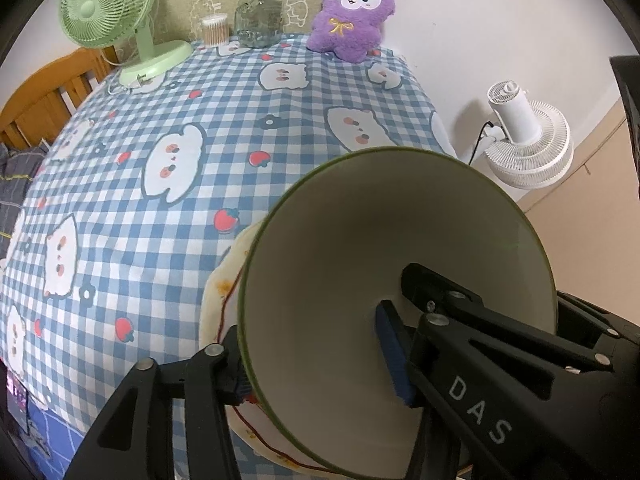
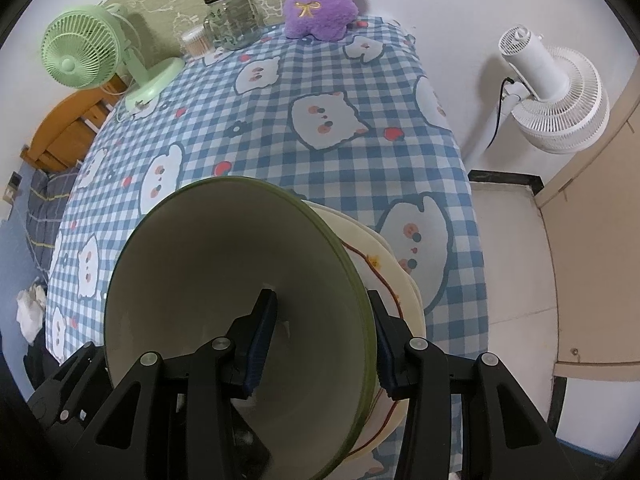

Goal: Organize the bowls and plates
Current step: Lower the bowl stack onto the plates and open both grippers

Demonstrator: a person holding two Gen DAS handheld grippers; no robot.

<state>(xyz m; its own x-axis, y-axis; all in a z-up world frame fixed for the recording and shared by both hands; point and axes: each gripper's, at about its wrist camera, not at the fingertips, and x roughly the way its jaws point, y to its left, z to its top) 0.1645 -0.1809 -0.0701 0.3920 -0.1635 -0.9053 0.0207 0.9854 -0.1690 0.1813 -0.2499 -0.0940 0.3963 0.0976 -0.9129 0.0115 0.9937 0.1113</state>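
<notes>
Left tool (image 1: 316, 360): straddles the near wall of the cream ceramic bowl with the green rim (image 1: 360, 240), one blue pad inside, one outside; a gap shows at the inner pad, so the grip looks slack.
Right tool (image 2: 324, 344): straddles the opposite wall of the same bowl (image 2: 224, 264), pads close to it; whether they press I cannot tell.
Bowl's place: sits on the cream scalloped plates with red line drawing (image 2: 384, 268), stacked at the near edge of the bench under the blue checked cloth with white cats (image 1: 160, 160).
Step in hand: likely setting the bowl down on the stack.
To do well: confirm it rests centred and level, open both tools fully, lift straight up clear of the rim.
Risk: a snagged pad could tip the bowl off the near edge.
</notes>
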